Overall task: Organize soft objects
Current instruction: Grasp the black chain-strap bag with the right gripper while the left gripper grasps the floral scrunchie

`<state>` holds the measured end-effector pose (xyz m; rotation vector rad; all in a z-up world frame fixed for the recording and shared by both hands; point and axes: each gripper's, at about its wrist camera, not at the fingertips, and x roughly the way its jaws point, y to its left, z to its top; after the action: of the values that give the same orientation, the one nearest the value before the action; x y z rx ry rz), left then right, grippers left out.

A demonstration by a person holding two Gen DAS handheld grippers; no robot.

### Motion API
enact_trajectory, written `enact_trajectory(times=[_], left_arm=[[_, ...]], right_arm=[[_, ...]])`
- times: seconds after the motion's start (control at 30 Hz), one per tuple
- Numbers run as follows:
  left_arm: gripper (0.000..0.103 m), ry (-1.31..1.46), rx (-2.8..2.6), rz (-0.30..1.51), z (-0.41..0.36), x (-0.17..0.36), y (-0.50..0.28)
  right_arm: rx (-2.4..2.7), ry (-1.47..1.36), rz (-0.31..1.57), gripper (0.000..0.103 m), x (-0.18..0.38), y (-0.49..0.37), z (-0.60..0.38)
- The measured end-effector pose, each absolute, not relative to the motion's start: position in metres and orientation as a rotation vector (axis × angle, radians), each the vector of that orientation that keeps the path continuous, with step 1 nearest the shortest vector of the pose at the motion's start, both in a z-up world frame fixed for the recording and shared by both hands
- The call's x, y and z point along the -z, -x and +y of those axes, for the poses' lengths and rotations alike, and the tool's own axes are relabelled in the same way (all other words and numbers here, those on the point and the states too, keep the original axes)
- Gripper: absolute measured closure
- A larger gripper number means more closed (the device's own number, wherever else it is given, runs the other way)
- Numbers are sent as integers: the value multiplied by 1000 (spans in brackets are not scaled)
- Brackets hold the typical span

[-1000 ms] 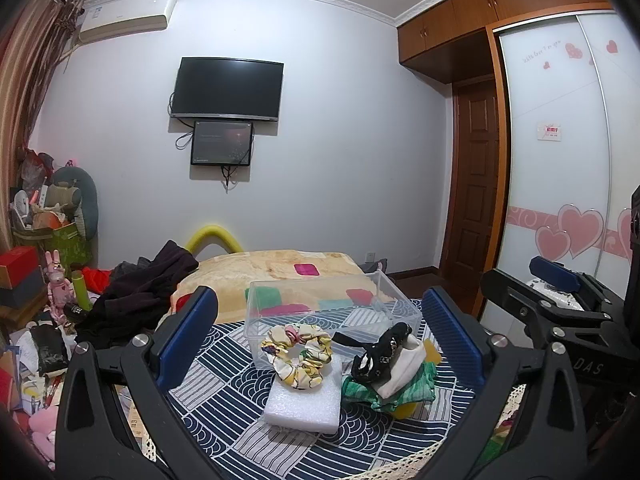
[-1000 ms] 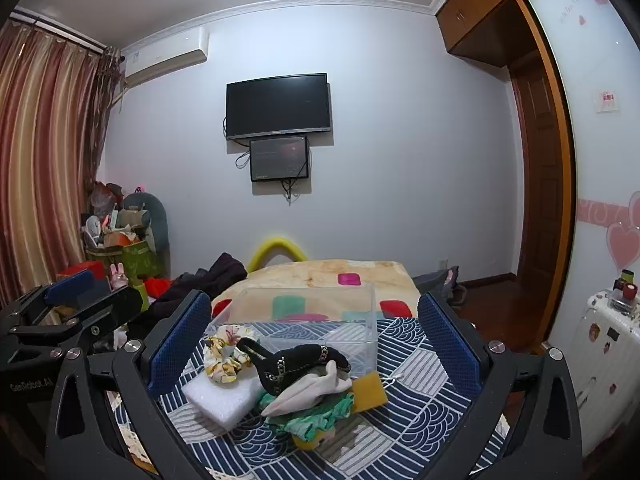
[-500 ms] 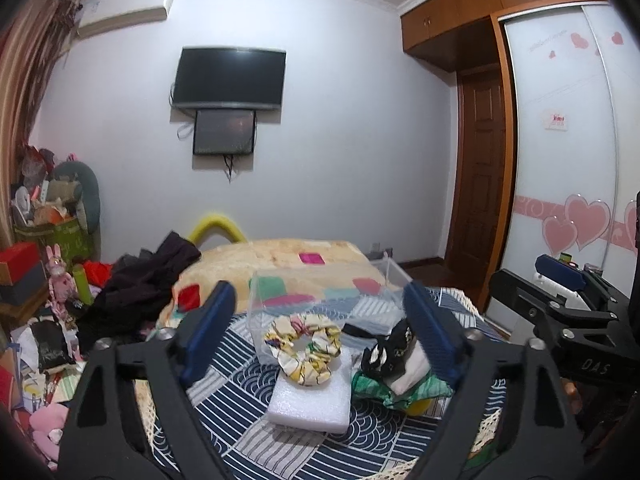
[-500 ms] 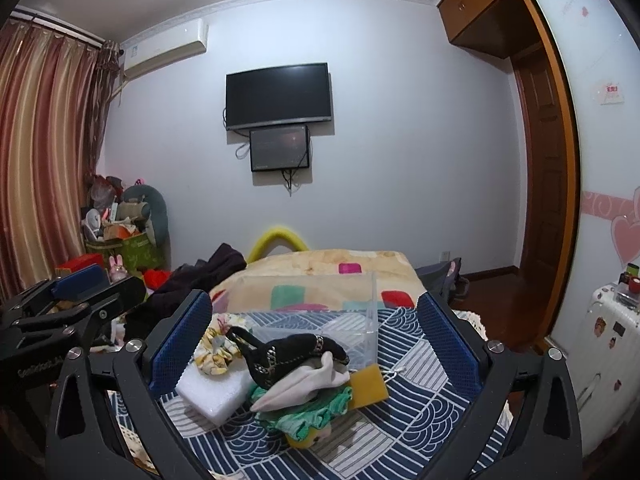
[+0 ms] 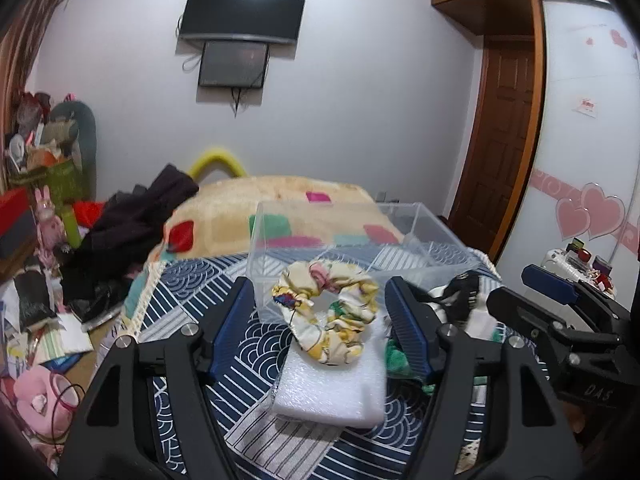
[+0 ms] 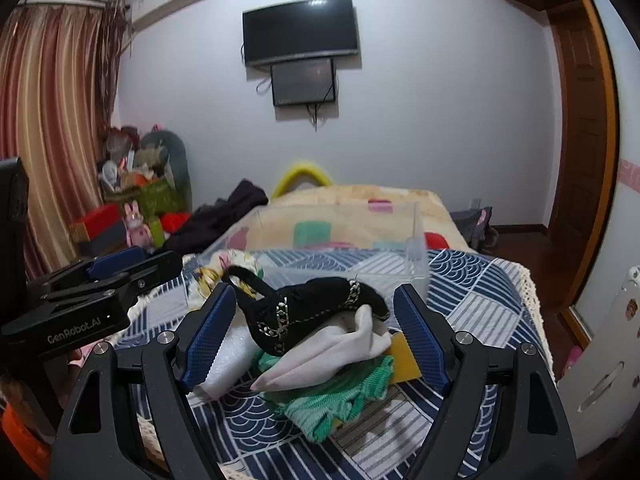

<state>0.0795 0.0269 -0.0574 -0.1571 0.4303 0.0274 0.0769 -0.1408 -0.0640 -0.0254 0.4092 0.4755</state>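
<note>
Foam and fabric: soft things lie heaped on a blue-and-white patterned cloth (image 5: pixel 192 284), in front of a clear plastic box (image 5: pixel 416 220).
Left gripper: the left gripper (image 5: pixel 326 322) hangs with its blue fingers (image 5: pixel 232 328) spread apart, one on each side of the floral scrunchie (image 5: pixel 326 312); it pinches nothing.
Scrunchie: it rests on top of a white foam block (image 5: pixel 332 388), just in front of the box's near wall.
Right gripper: the right gripper (image 6: pixel 316 336) is likewise spread wide and empty, its fingers framing a black pouch with a chain trim (image 6: pixel 304 316).
Pile: the pouch sits on a white cloth (image 6: pixel 320 354), which lies over a green knit piece (image 6: pixel 340 396); a yellow sponge (image 6: pixel 402 356) shows at the pile's right side.
Box: nothing can be made out inside it.
Step in hand: likely the left side's pick of the scrunchie, to go into the box.
Doing it well: lower the fingers far enough to catch the fabric ring but not the foam under it, then close on one side of the ring, not across the hole.
Risk: a low grip may drag the foam block along; a lift clear of the box wall seems wise before release.
</note>
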Motion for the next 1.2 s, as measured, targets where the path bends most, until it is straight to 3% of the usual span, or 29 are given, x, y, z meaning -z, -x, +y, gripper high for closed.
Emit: enact_trajectory(times=[0.4, 0.43, 0.5, 0.63, 0.77, 0.83, 0.93, 1.2], left_arm=[[35, 216, 19, 586, 38, 96, -137], [35, 216, 21, 587, 36, 98, -140], [37, 213, 25, 589, 36, 100, -144], [62, 213, 35, 589, 34, 102, -146], [74, 215, 56, 602, 32, 106, -145], [84, 209, 56, 593, 32, 106, -142], [89, 191, 46, 572, 31, 102, -134], [93, 190, 46, 519, 32, 88, -119]], right_arm=[[-521, 61, 505, 20, 77, -111, -132], [-528, 64, 500, 23, 77, -110, -132], [-533, 68, 498, 38, 78, -110, -131], [-542, 72, 490, 57, 79, -111, -131], [-546, 79, 473, 76, 77, -109, -132], [-546, 73, 461, 79, 76, -107, -132], [-540, 74, 448, 83, 74, -106, -133], [-529, 35, 385, 90, 56, -95, -146]])
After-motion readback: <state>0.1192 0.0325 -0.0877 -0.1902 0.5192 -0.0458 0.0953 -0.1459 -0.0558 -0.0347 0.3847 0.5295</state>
